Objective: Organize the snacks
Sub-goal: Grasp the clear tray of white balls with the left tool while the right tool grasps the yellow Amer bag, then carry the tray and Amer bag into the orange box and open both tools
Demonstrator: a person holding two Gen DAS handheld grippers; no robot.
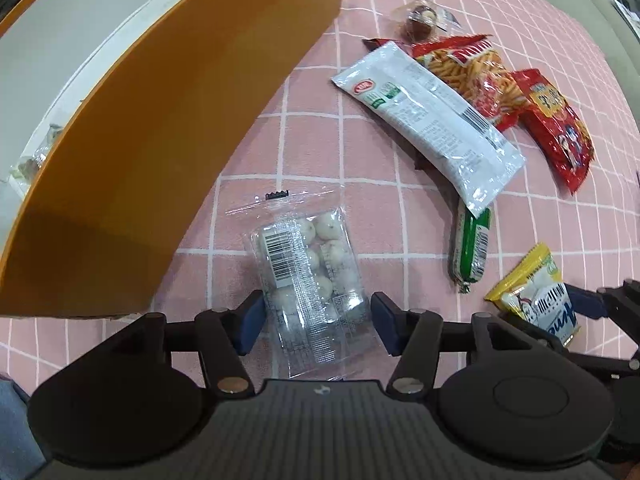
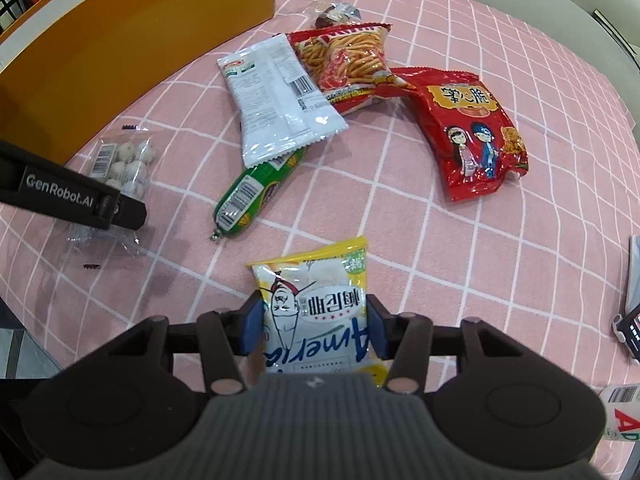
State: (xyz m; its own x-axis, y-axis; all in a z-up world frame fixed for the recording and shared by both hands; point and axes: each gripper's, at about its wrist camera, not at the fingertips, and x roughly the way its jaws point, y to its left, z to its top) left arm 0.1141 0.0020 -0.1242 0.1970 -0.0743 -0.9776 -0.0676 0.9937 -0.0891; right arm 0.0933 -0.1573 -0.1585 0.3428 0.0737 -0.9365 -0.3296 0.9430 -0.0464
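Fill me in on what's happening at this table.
A person is sorting snacks on a pink checked cloth with two handheld grippers. The left gripper straddles a clear pack of white balls beside an orange box. The right gripper is closed on a yellow snack bag. A white packet, green sausage and two red bags lie loose.

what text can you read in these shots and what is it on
"GenRobot.AI": side of the black left gripper.
"Americ", upside down, end hidden: yellow and white snack bag in the right gripper.
"AD", cut off: white packet at the frame edge.
Chinese characters on the red cartoon bag, all barcodes and fine print: too small or blurred to read.
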